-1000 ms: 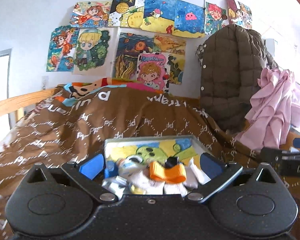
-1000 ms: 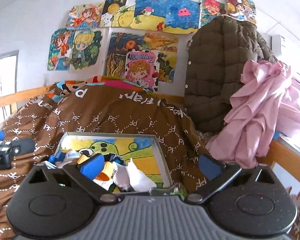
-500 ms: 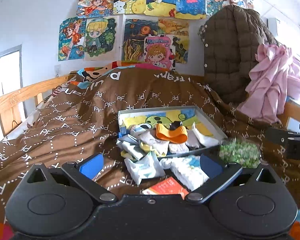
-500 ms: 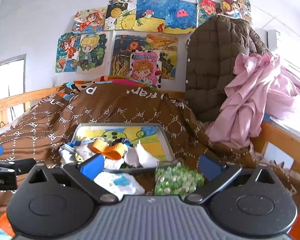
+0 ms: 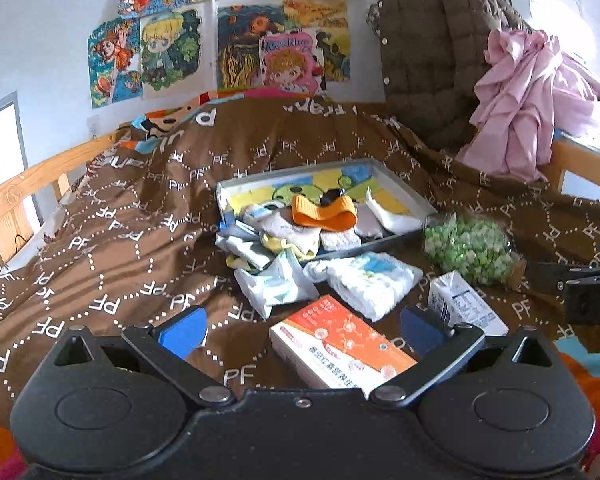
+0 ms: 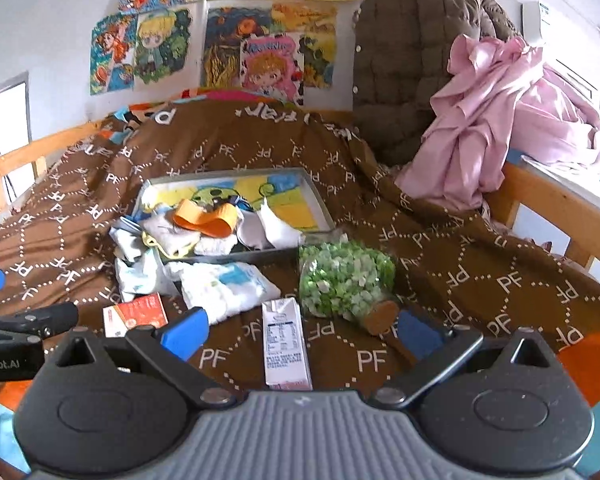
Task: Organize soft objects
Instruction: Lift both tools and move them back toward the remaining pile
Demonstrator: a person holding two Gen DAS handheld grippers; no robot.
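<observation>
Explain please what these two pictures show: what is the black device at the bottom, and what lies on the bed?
Each picture comes from a camera on a hand-held tool that a person carries, one per hand. The black shape below is the tool; its blue-tipped tongs, left and right, stand open and hold nothing. On the brown blanket lies a tray with an orange band and socks. Nearer are a white cloth bundle, an orange box, a small carton and a jar of green pieces.

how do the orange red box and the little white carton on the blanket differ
The orange-and-white box is broad and flat; the white carton is narrow and slimmer. The box carries an orange-red printed face, the carton mostly white with small dark print. The box lies left of the carton. Both lie flat on the brown blanket, outside the tray.
</observation>
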